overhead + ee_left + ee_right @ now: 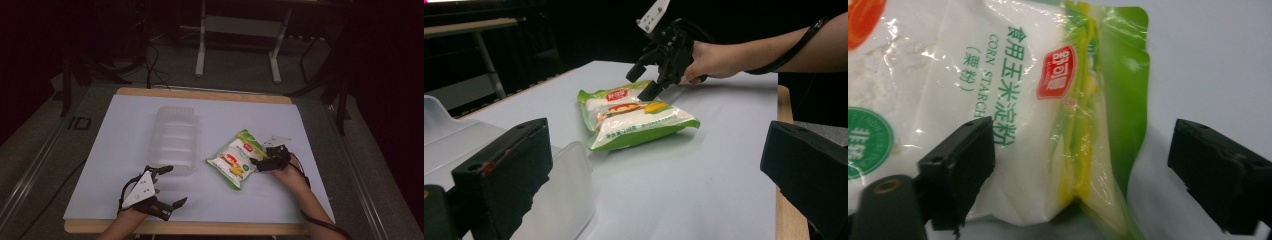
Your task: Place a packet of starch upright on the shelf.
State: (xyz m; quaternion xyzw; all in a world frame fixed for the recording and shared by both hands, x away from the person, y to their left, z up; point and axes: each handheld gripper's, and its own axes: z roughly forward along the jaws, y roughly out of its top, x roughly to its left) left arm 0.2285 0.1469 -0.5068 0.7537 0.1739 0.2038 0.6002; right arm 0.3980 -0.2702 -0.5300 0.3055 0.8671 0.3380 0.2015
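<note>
High view, left to right: left gripper (169,186) at 7 o'clock on the table (125,125), jaws spread and empty; clear plastic container (175,140) at centre; corn starch bag (235,159) at 4 o'clock, lying flat; right gripper (261,162), jaws spread astride the bag's right edge.

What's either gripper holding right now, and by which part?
Nothing is held. The right gripper is open, its jaws straddling the green edge of the corn starch bag without closing. The left gripper is open beside the clear plastic container.
</note>
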